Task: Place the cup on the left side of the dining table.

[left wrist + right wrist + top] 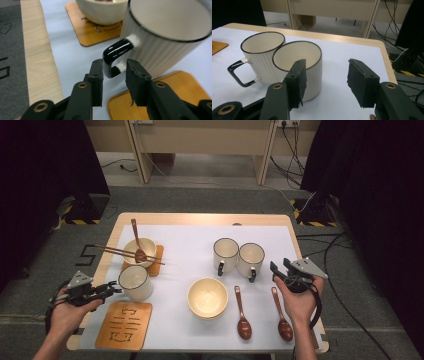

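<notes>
A ribbed cream mug (135, 282) with a dark rim stands at the table's left. Its black handle (116, 50) lies between the jaws of my left gripper (114, 75), which stand slightly apart from it, not pressing; in the high view the left gripper (114, 287) sits just left of the mug. Two more mugs (226, 251) (250, 257) stand together right of centre. My right gripper (280, 270) hovers to their right, open with nothing between its jaws; in its own view the right gripper (325, 77) faces the nearer mug (298, 57).
A wooden coaster (124, 325) lies in front of the left mug. Behind that mug, a bowl (140, 251) on another coaster holds a spoon and chopsticks. An empty bowl (207, 296) sits at the centre front. Two wooden spoons (242, 312) (281, 315) lie to its right.
</notes>
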